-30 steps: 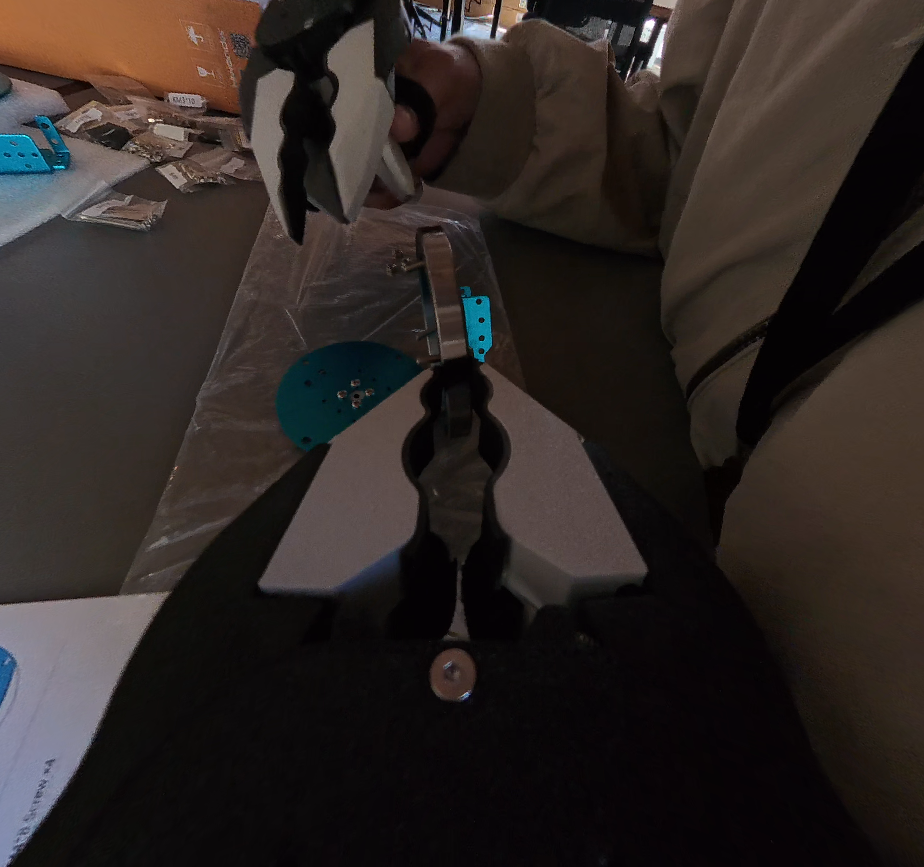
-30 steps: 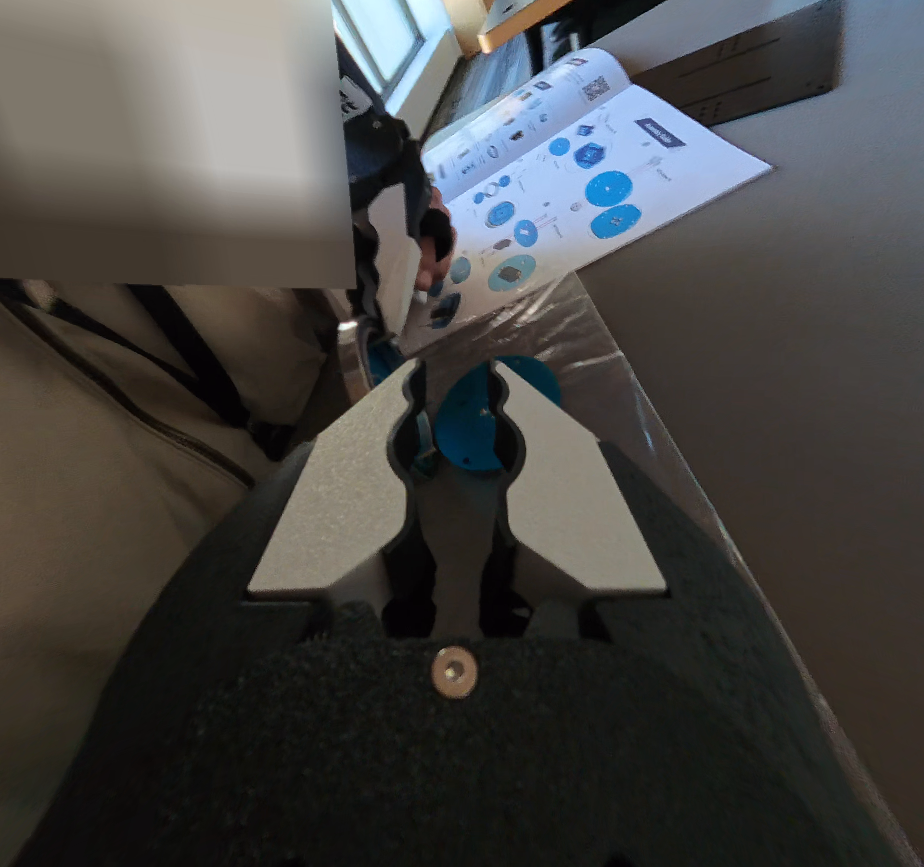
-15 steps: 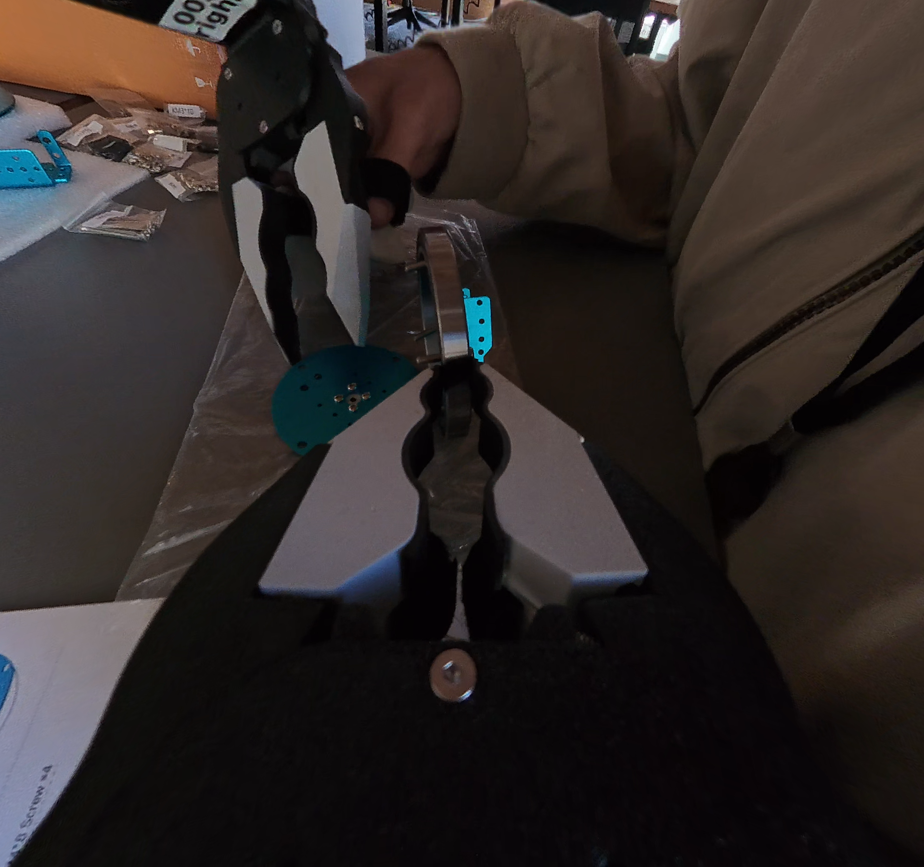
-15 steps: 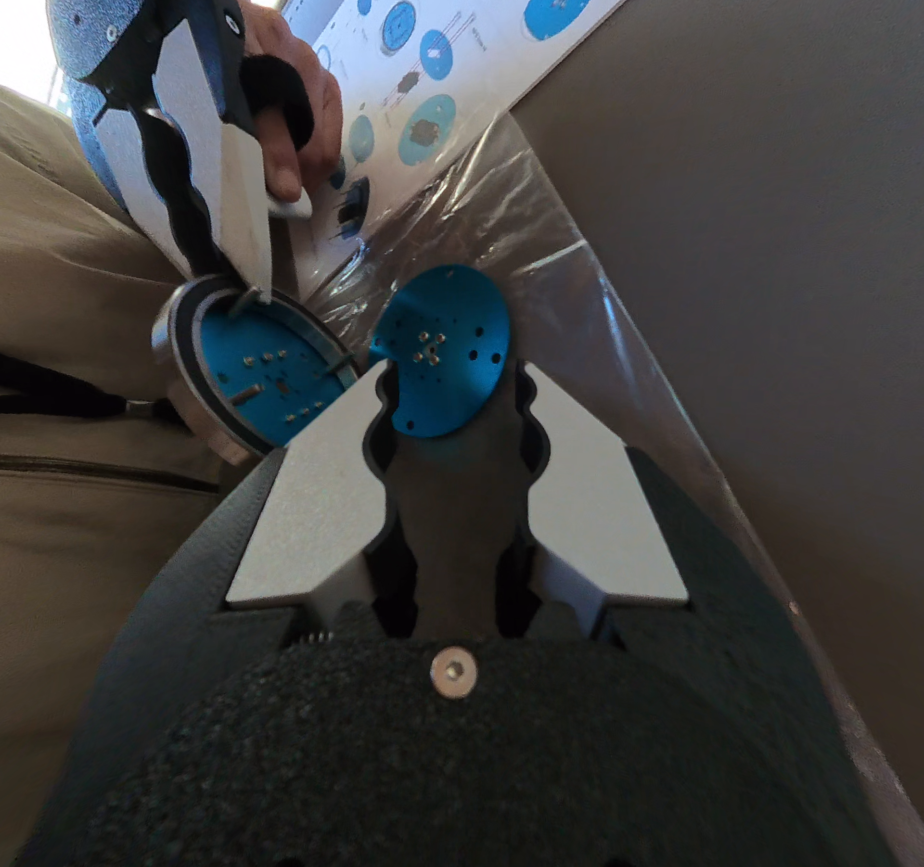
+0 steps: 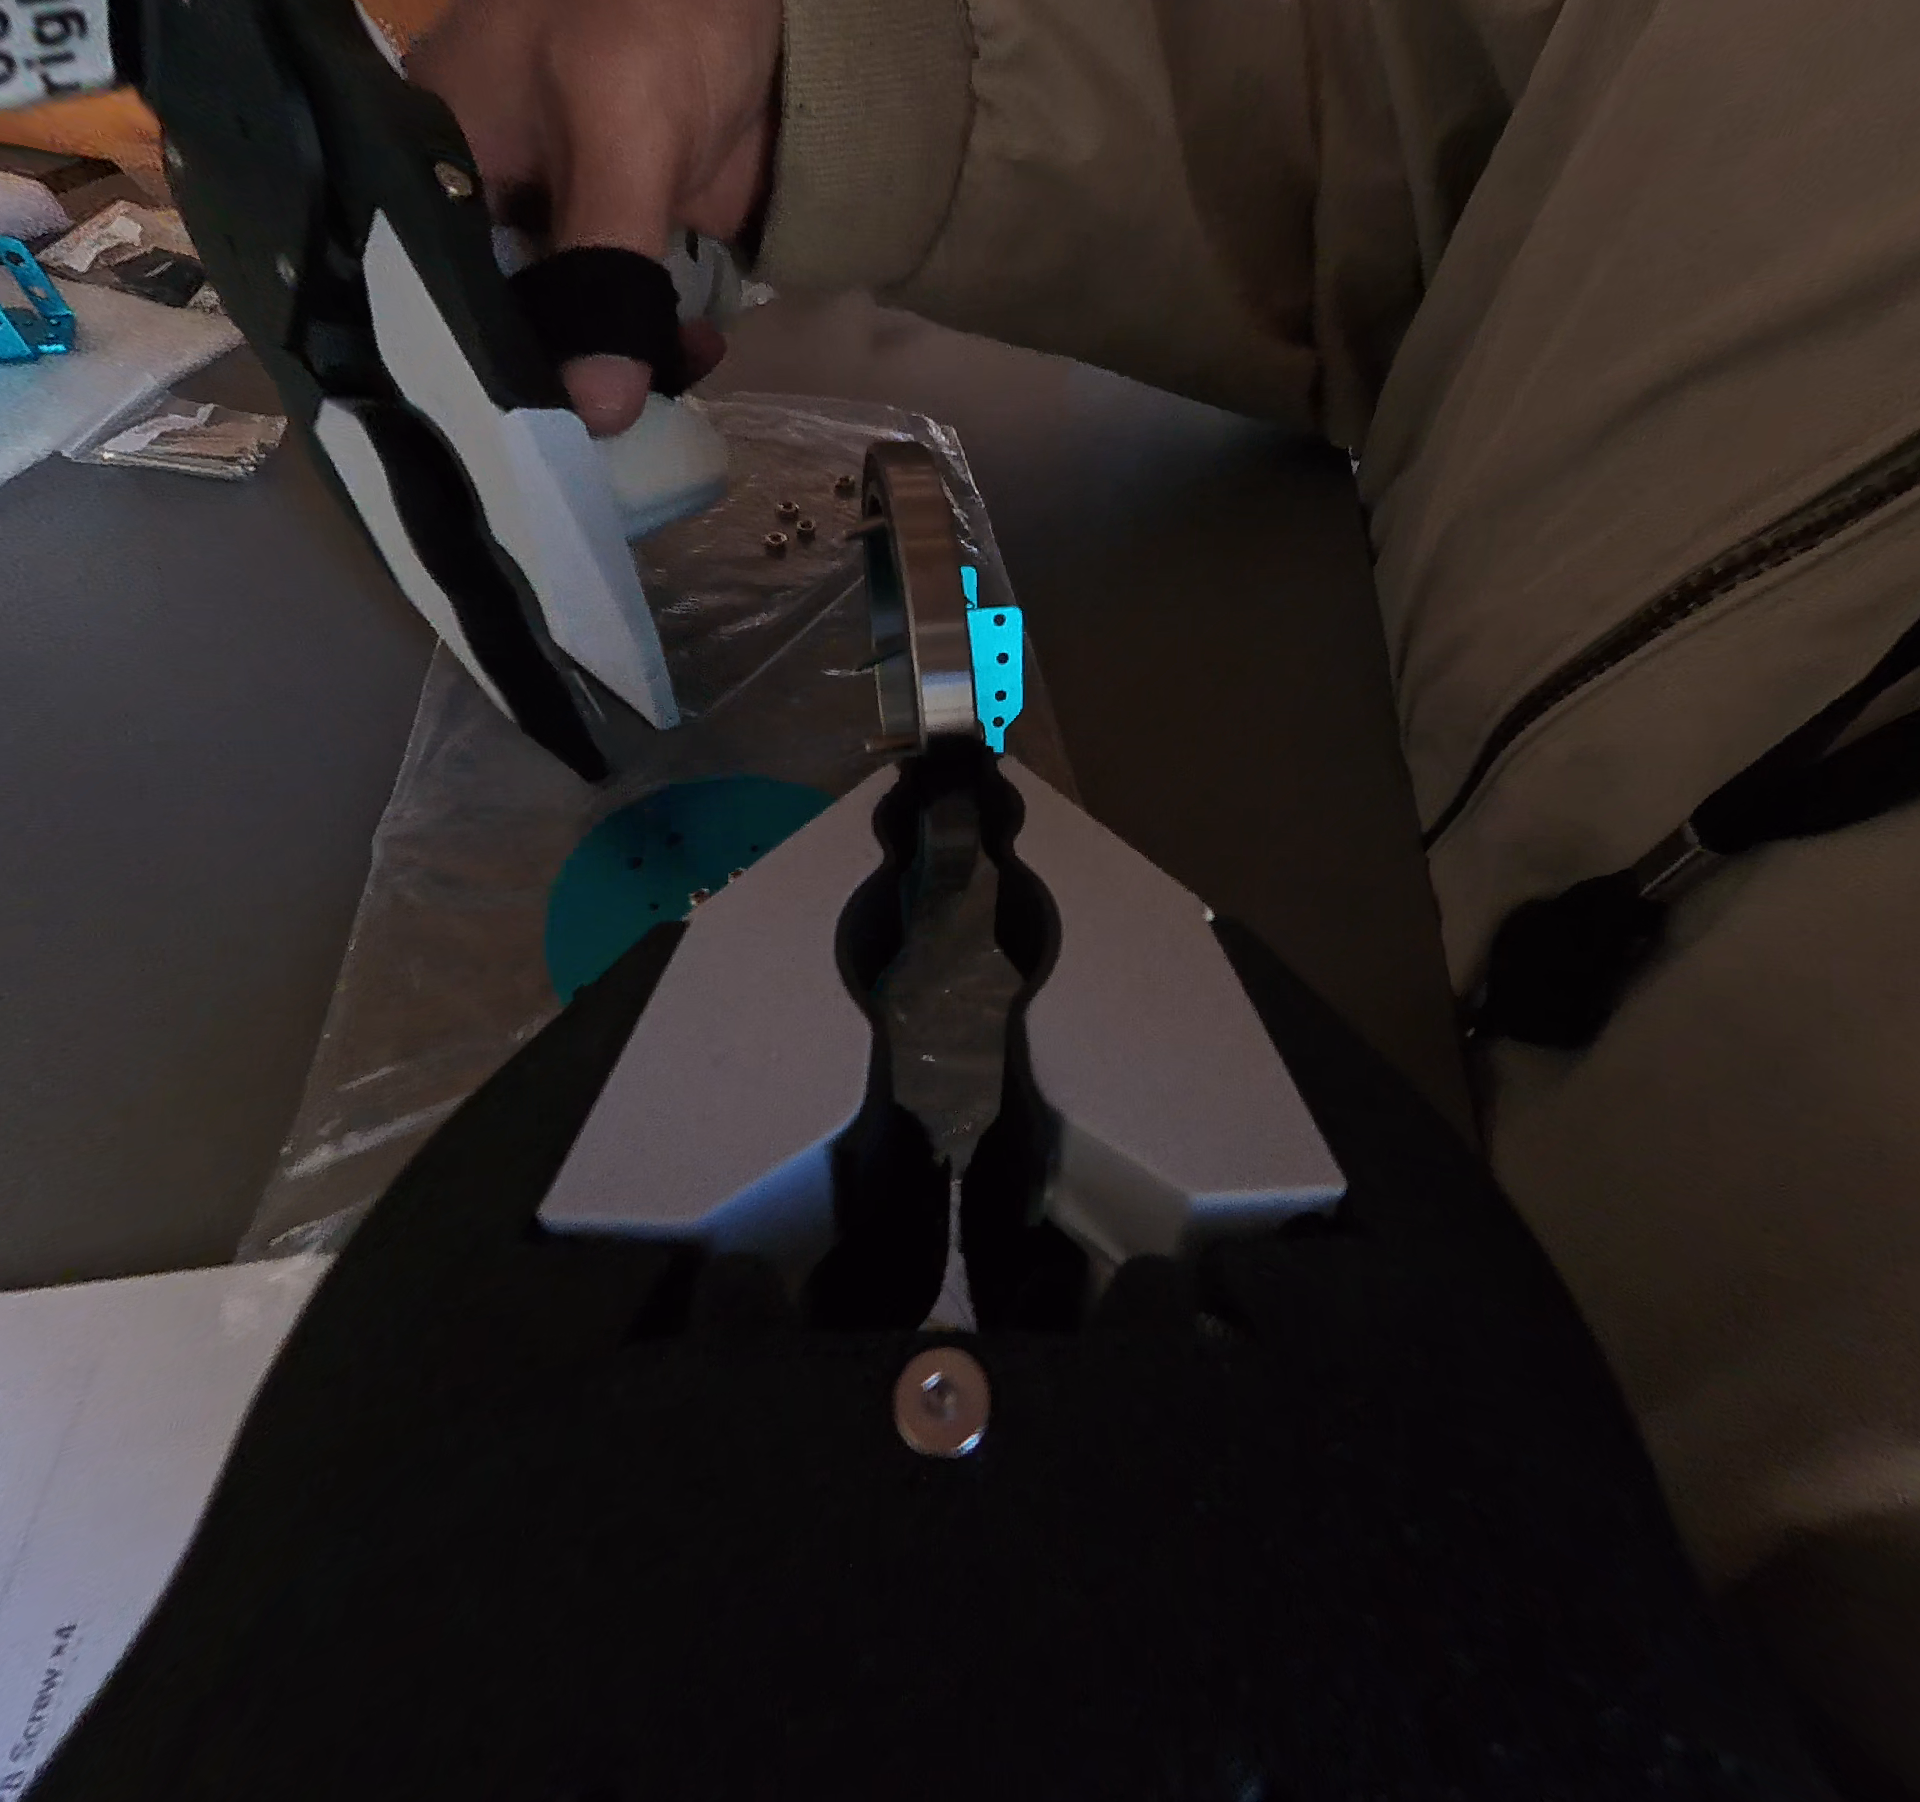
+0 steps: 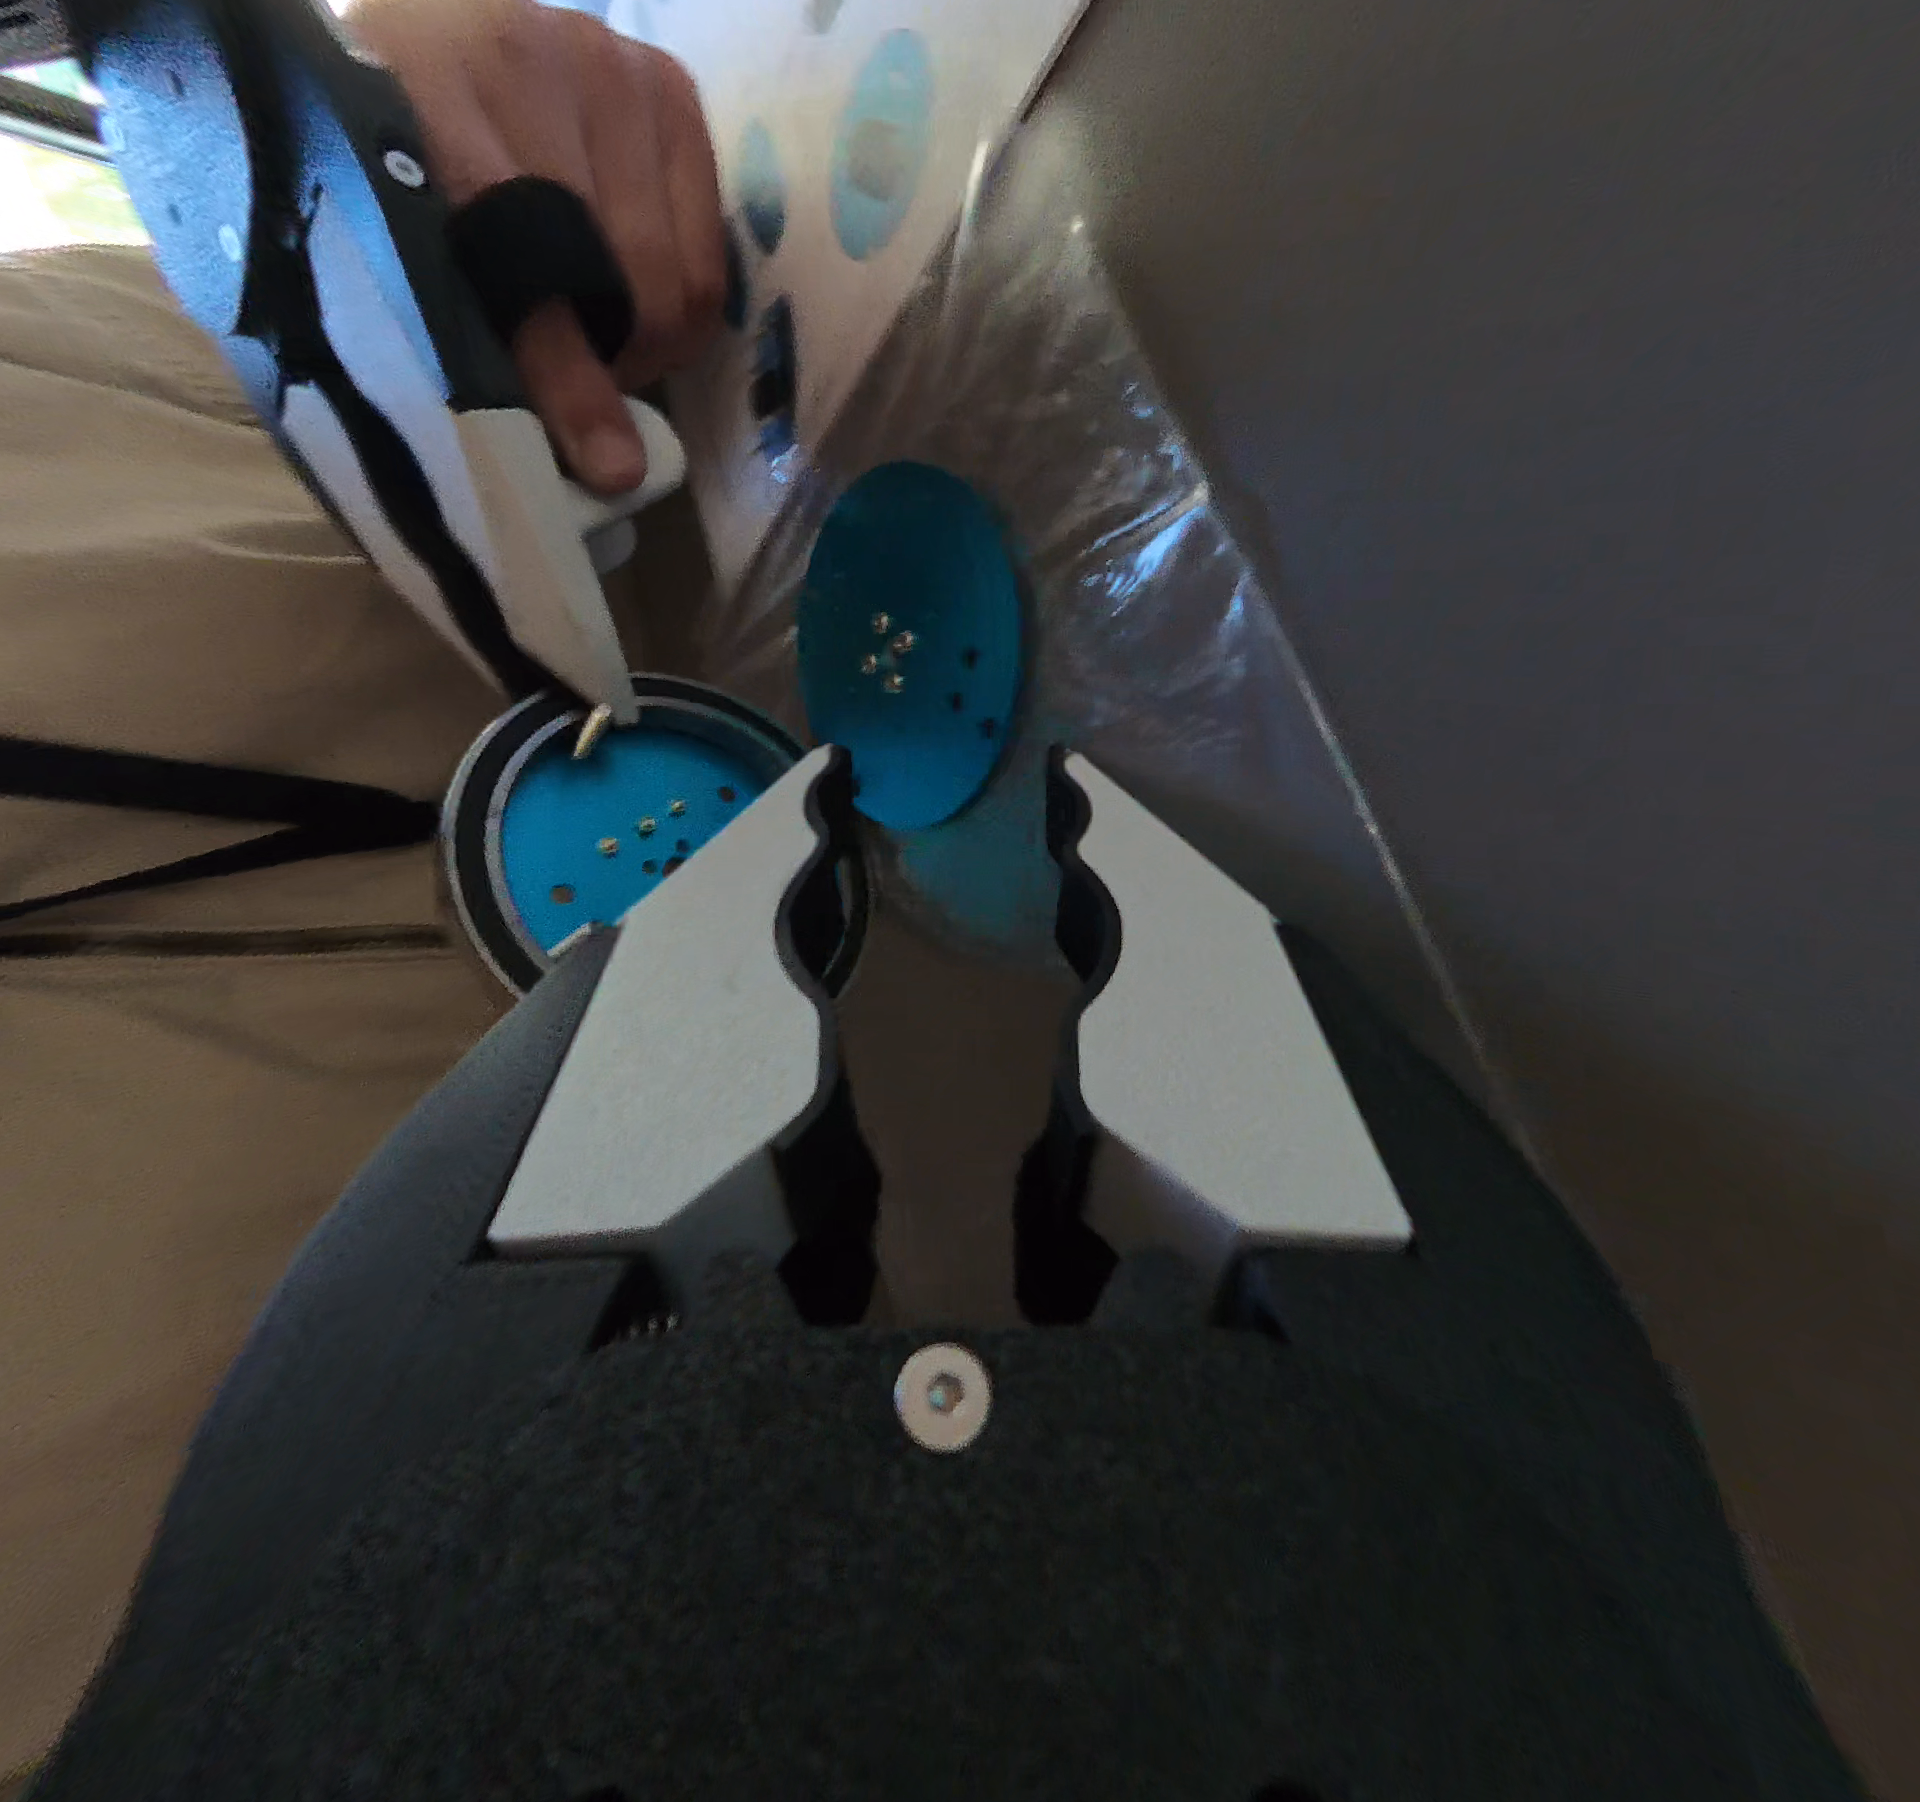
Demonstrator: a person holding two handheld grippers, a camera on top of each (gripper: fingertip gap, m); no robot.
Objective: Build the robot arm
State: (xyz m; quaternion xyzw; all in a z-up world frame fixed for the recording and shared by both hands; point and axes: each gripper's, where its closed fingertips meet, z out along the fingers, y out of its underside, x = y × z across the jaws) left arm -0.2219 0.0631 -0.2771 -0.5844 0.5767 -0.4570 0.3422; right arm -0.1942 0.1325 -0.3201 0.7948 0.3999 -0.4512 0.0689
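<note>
The left tongs (image 5: 951, 765) are clamped on the rim of a metal ring (image 5: 914, 599), which is held on edge with a blue plate (image 6: 613, 817) set inside it. The right tongs (image 6: 945, 765) are spread apart and empty. A loose blue disc (image 6: 909, 640) is seen at their twelve o'clock on a plastic sheet (image 6: 1122, 547), with the ring at nine o'clock.

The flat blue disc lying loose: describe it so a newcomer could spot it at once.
A crinkled clear plastic sheet covers the grey table. On it, before the open right gripper, lies a flat blue metal disc. Unlike the ring-framed blue disc in the left gripper, it has no rim.
</note>
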